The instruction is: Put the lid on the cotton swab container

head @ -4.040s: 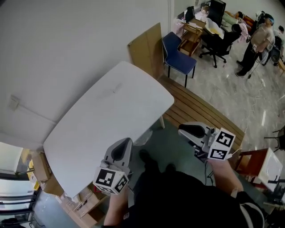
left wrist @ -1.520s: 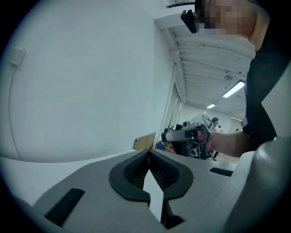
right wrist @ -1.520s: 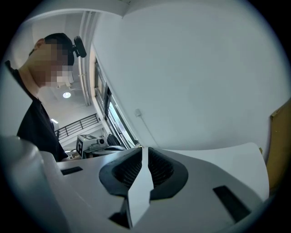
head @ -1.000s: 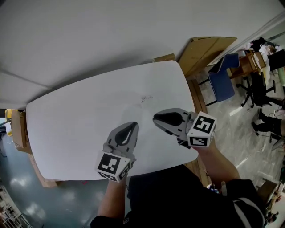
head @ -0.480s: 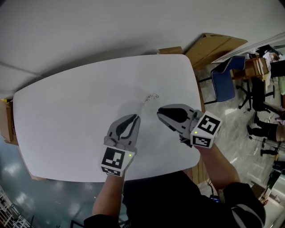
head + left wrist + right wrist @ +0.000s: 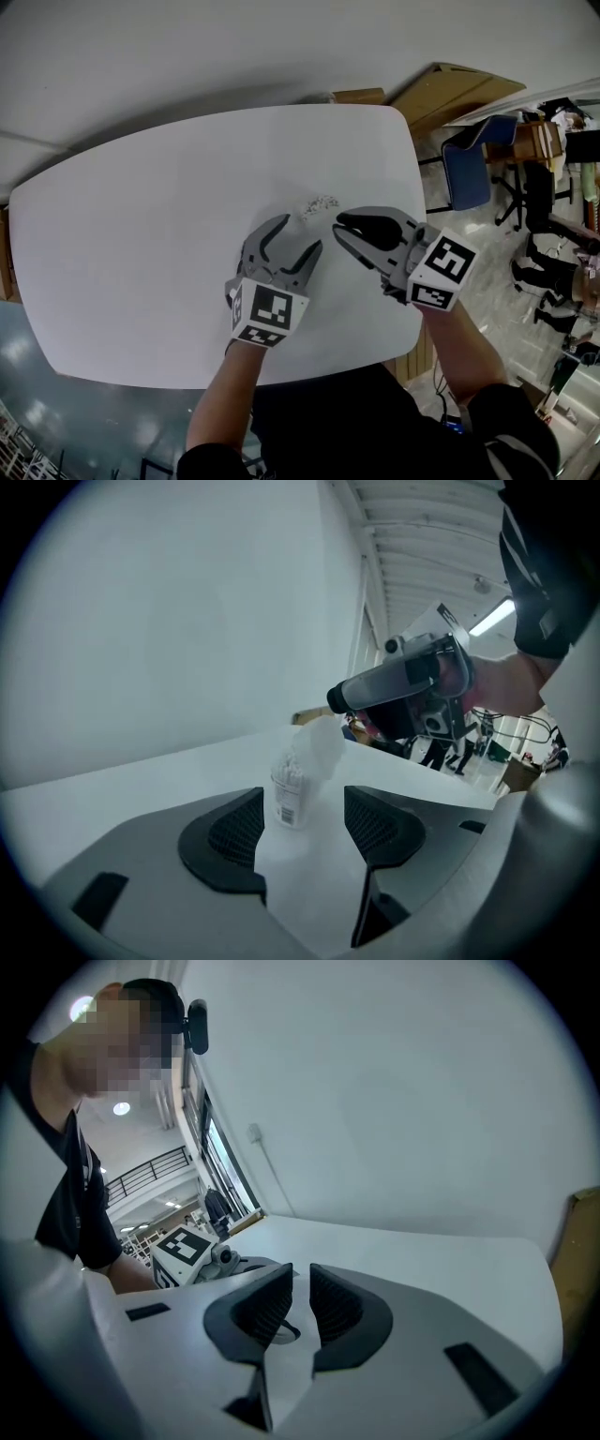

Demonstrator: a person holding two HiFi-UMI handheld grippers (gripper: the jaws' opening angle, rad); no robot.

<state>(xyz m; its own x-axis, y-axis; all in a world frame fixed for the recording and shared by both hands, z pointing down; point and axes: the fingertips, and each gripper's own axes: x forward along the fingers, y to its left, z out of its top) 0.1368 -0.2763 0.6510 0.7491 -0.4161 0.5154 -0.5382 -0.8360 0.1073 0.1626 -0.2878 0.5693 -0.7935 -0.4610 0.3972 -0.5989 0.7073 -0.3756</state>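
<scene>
Two grippers sit over a white table, and the cotton swab container stands upright on it a little above the frame's centre in the head view, just beyond both sets of tips. The left gripper has just been opening its jaws and they now stand wide. In the left gripper view the container shows through the gap, past the tips and nearer the left-hand pad, with nothing between the pads themselves. Swab heads show at the container's mouth, and a cloudy translucent lid rises tilted from its right side, not seated. The right gripper holds its jaws narrow, only a slit between the pads and nothing in it. Its dark tip hangs just above and right of the lid in the left gripper view; whether it touches cannot be told. Bare tabletop lies between the left jaws and the container. Off the table, at the head view's upper right, lean cardboard sheets beside a blue chair.
</scene>
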